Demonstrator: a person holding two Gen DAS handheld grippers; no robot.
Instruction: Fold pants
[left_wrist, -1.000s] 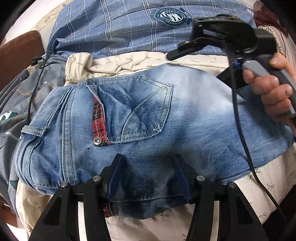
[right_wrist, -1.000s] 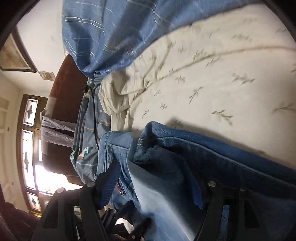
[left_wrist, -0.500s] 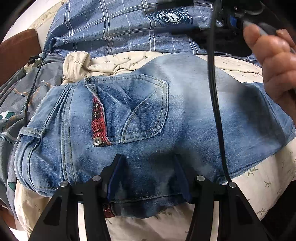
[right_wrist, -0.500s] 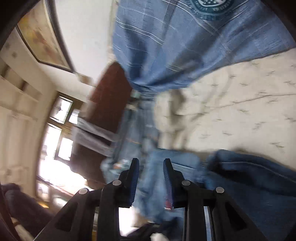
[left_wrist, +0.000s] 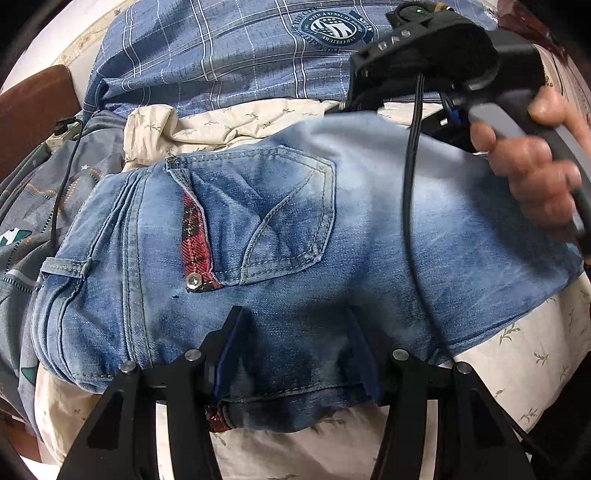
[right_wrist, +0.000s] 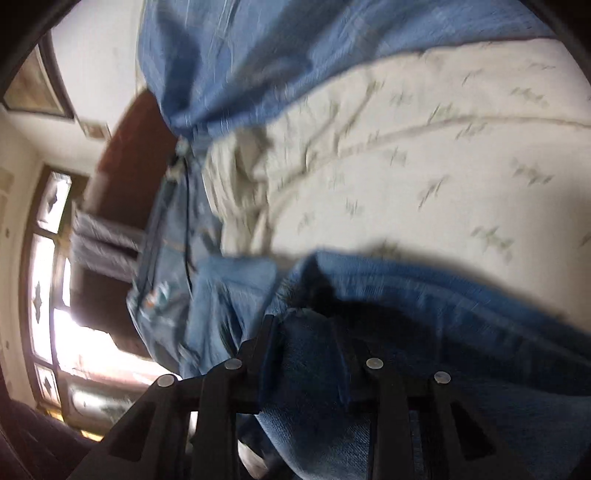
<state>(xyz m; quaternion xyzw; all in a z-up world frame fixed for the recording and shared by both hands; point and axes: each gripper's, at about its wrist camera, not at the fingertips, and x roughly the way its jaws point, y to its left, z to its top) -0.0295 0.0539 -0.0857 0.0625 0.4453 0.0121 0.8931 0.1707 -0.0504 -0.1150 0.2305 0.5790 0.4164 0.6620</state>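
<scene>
Folded light-blue jeans (left_wrist: 369, 229) lie on the cream sheet, back pocket (left_wrist: 280, 206) up, with a red plaid trim beside it. My left gripper (left_wrist: 295, 332) sits at their near edge, its blue-padded fingers sunk into the denim and a thick fold between them. The right gripper's black body (left_wrist: 424, 55), held by a hand (left_wrist: 535, 173), is at the far edge of the jeans, with its tips hidden behind the cloth. In the blurred right wrist view my right gripper (right_wrist: 304, 336) has narrow jaws with a dark fold of the jeans (right_wrist: 461, 332) pinched between them.
A blue checked cloth with a round emblem (left_wrist: 229, 55) lies behind the jeans. The leaf-print cream sheet (left_wrist: 517, 362) covers the bed. Grey bedding and a black cable (left_wrist: 62, 177) lie at the left, beside a brown headboard (left_wrist: 33, 110). A bright window (right_wrist: 48, 295) shows at the left.
The right gripper lifted off the jeans, its jaws narrowed, and it came back down onto the far edge with denim between them. My left gripper and the jeans under it stayed put.
</scene>
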